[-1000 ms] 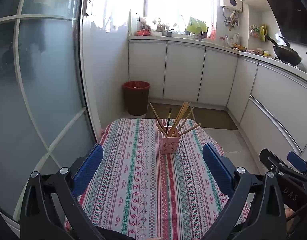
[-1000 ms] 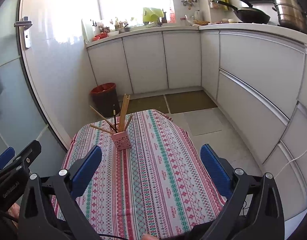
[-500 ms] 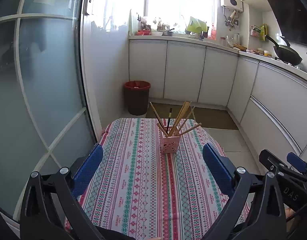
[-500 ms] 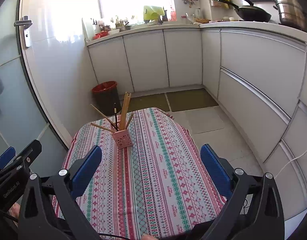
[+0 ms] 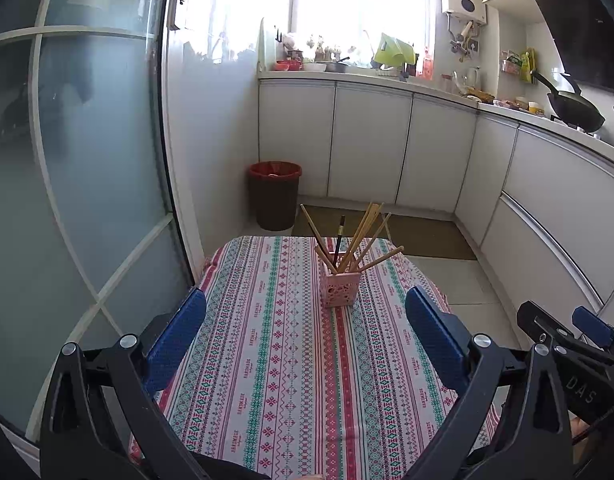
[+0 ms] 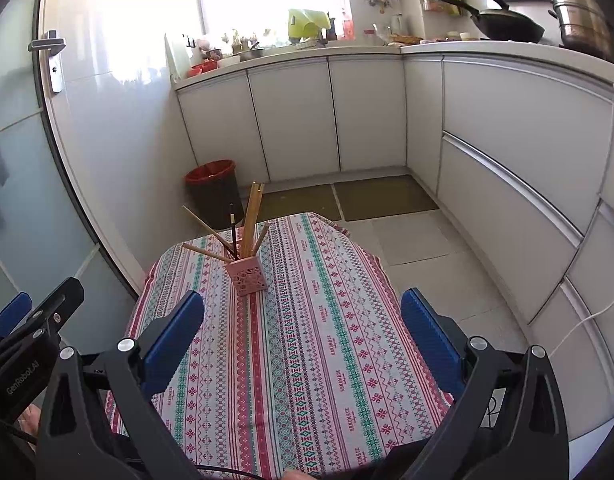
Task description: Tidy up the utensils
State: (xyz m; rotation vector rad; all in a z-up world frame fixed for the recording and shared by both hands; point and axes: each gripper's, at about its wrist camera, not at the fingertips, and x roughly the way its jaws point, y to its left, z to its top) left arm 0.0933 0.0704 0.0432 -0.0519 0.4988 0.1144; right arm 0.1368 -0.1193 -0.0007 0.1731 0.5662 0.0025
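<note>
A pink perforated holder (image 5: 339,289) stands on the far part of a table with a striped patterned cloth (image 5: 283,360). Several wooden chopsticks (image 5: 363,236) and one dark one stick out of it, fanned apart. It also shows in the right wrist view (image 6: 249,276) with the chopsticks (image 6: 253,216). My left gripper (image 5: 307,320) is open and empty, held above the table's near part. My right gripper (image 6: 303,320) is open and empty, also short of the holder. Each gripper shows at the edge of the other's view.
A red-rimmed bin (image 5: 274,194) stands on the floor beyond the table. A frosted glass door (image 5: 87,160) is close on the left. White cabinets (image 6: 507,140) run along the back and right, with a wok (image 6: 503,28) on the counter.
The right gripper's view has shifted slightly, with the holder a little lower and nearer. The left gripper has barely moved. Both stay open.
</note>
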